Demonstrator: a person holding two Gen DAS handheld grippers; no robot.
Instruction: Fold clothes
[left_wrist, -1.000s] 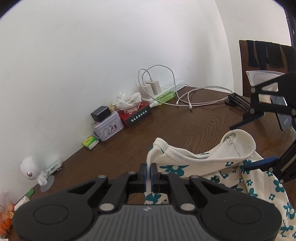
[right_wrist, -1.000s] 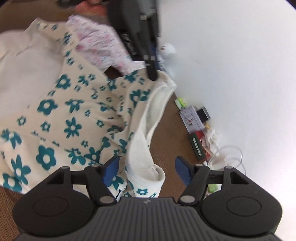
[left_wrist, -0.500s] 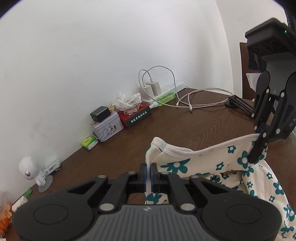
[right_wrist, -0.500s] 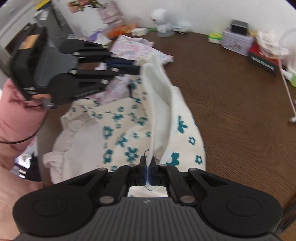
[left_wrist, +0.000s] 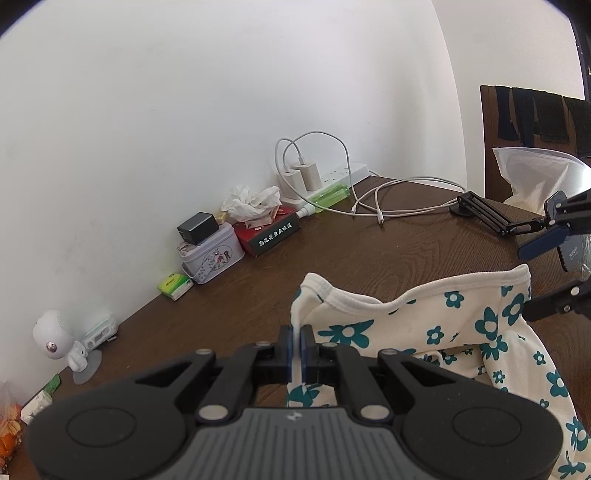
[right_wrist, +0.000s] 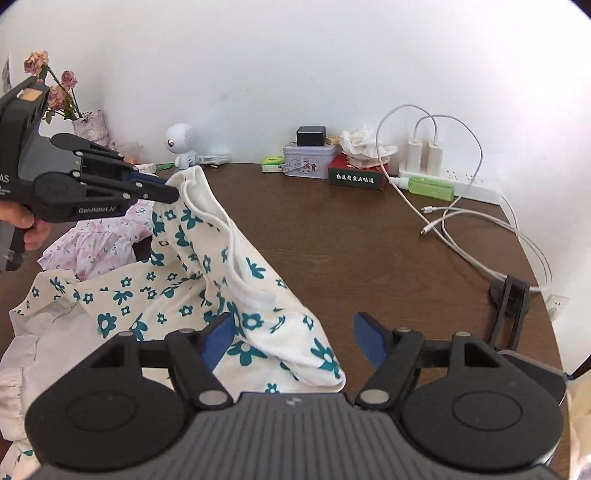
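Cream teal-flowered garment (right_wrist: 236, 295), corner lifted, apparently draped over table

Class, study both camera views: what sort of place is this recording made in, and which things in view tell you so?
Most likely a room in a home, at a dark wooden table against a white wall. Signs: a power strip with chargers plugged in, a tissue box, and a vase of dried flowers beside loose clothes.

Two close wrist views, shared table (left_wrist: 406, 240).

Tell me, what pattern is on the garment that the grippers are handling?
Teal flowers on cream, clearest from the right wrist: floral garment.
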